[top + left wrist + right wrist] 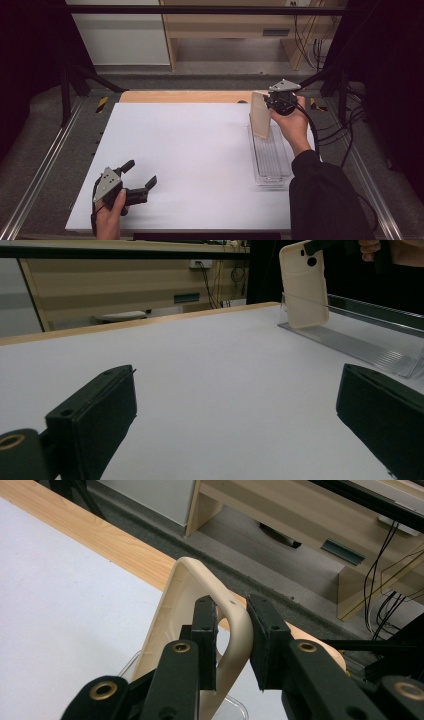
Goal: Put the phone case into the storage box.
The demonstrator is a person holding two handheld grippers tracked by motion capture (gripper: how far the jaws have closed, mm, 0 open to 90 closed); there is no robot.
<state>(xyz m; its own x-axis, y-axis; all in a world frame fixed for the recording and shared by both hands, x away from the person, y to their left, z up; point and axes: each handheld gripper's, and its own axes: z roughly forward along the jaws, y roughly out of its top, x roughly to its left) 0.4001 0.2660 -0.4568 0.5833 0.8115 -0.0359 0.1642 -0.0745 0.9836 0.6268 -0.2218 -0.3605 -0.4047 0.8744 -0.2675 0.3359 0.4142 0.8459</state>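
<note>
Right tongs (232,645) pinch phone case (259,116) (edge).

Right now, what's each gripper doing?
Left gripper: open, holding nothing, low over the table.
Right gripper: shut on the edge of the phone case, over the clear tray.

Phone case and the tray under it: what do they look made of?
Phone case: looks like matte cream plastic or rubbery silicone; dull surface, rounded edges, moulded camera cutout. Its rim bows between the right gripper's jaws, hinting that it is flexible. Tray: clear hard plastic, probably acrylic; see-through, ribbed floor, glossy edges.
</note>
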